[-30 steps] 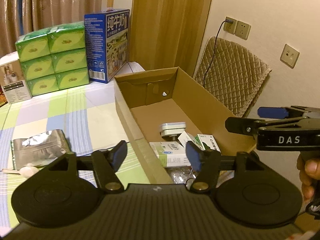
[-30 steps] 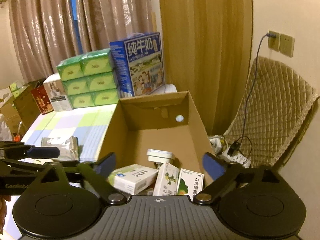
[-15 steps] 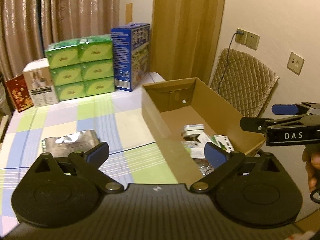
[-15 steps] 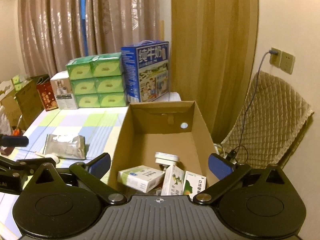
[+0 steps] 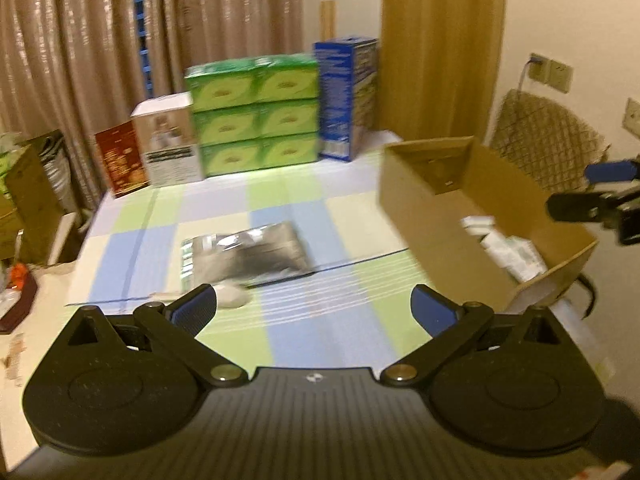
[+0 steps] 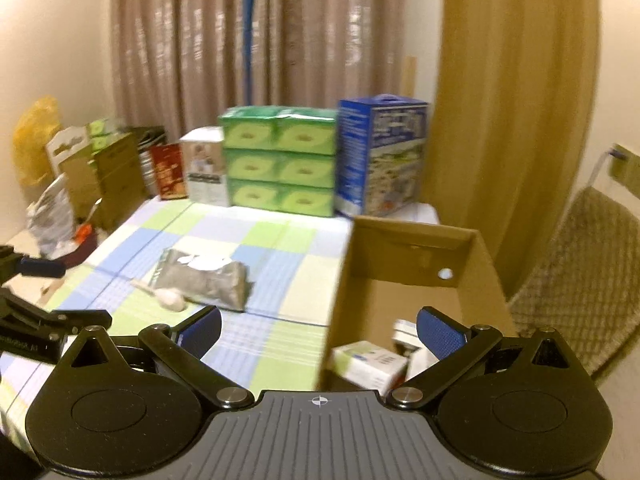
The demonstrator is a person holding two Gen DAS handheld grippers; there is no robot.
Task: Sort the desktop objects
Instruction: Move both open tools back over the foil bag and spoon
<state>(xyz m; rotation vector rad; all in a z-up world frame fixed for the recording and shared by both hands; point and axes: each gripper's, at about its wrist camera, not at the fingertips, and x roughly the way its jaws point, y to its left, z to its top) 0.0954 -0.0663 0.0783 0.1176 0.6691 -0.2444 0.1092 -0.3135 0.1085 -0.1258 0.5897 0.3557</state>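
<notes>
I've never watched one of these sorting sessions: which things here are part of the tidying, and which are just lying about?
Part of the job:
open brown cardboard box
small white packets inside it
crumpled silver foil pouch
white plastic spoon

Lying about:
stacked green tissue packs
blue milk carton
quilted beige chair

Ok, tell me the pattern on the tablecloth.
The tablecloth is a check of pale blue, green and cream blocks; clearest in the right wrist view.

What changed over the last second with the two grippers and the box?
Left gripper opened wide and swung from over the cardboard box toward the foil pouch. Right gripper pulled back and turned left too, open, empty. Pouch, spoon and boxed items unmoved.
</notes>
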